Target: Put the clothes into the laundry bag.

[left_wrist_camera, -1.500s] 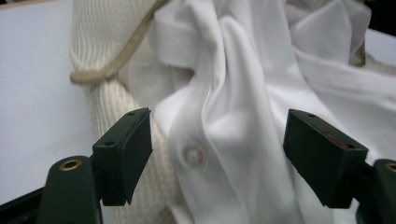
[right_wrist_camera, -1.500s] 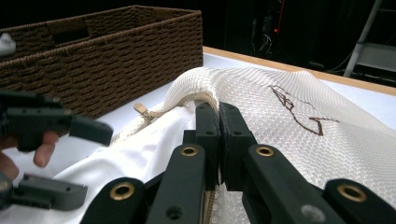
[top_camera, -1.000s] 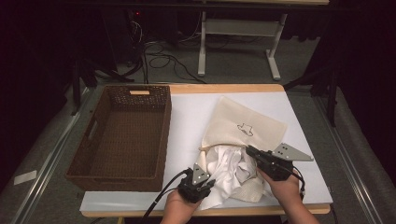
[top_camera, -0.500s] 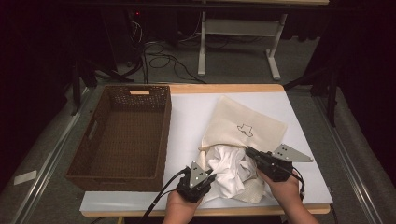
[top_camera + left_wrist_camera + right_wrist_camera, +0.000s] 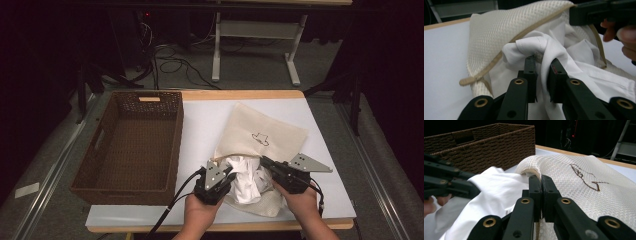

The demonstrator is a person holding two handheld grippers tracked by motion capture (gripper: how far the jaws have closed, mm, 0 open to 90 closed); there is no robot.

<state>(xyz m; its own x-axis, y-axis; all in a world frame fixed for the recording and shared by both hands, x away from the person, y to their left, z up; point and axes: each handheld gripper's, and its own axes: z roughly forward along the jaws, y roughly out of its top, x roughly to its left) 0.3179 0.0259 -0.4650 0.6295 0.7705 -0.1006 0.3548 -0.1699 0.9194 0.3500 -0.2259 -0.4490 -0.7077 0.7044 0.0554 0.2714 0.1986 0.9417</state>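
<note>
The brown wicker basket (image 5: 131, 145) stood at the table's left with nothing in it, while the mesh bag (image 5: 260, 135) at the middle held a white cloth (image 5: 247, 177) bulging from its mouth. The left gripper (image 5: 541, 65) had just been closing and pinched a fold of that cloth. The right gripper (image 5: 541, 182) was clamped on the bag's rim, whose weave showed close up in the right gripper view.

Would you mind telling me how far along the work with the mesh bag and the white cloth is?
Done: the mesh bag is open, its rim clamped by the right tool. In hand: the left tool pinches a fold of the white cloth, which is partly out of the bag. Left: freeing the cloth; the wicker basket holds nothing.
</note>
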